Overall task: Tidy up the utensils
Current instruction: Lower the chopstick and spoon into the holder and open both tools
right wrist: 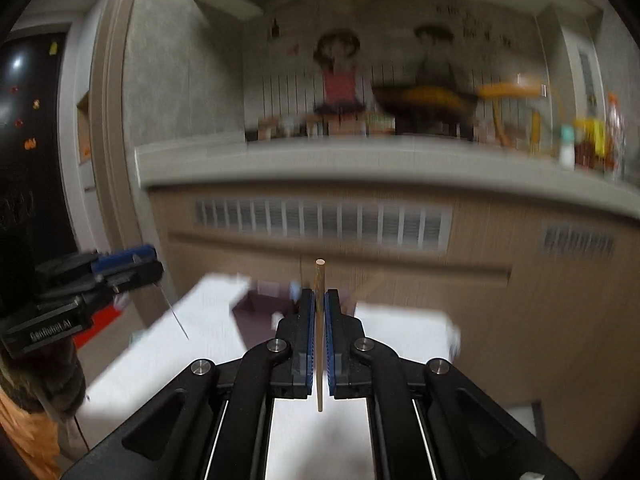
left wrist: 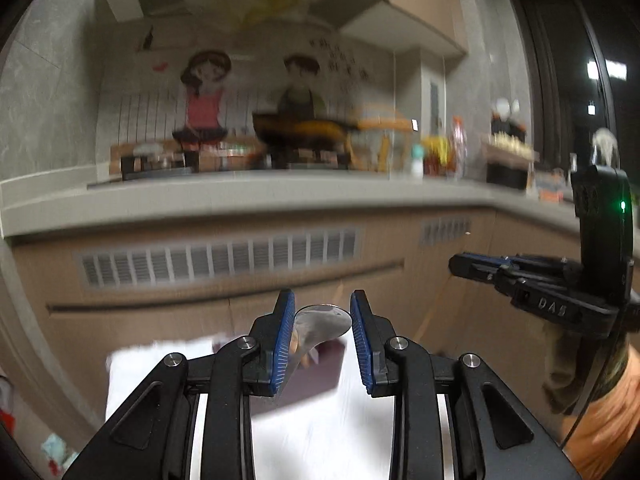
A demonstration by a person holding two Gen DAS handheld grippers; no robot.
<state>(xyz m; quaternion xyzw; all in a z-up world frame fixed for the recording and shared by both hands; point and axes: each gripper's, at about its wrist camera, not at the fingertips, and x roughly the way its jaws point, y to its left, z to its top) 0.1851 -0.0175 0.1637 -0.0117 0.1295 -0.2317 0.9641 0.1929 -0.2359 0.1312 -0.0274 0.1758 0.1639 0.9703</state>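
In the left wrist view my left gripper [left wrist: 322, 320] has its blue pads apart, and a metal spoon [left wrist: 320, 326] rests against the left pad, its bowl up between the fingers; the right pad does not touch it. In the right wrist view my right gripper [right wrist: 319, 320] is shut on a thin wooden chopstick [right wrist: 319, 280] that stands upright between the pads. Both grippers hover above a white table [right wrist: 160, 360]. A dark purple box [right wrist: 256, 316] sits on the table just ahead. The right gripper also shows in the left wrist view [left wrist: 472, 266].
A kitchen counter [left wrist: 240, 200] runs ahead with a stove, a pan [left wrist: 296, 128] and several bottles [left wrist: 456, 148]. Wooden cabinets with vent grilles [left wrist: 216, 258] stand below it. A dark fridge [right wrist: 28, 120] stands at far left. The views are motion-blurred.
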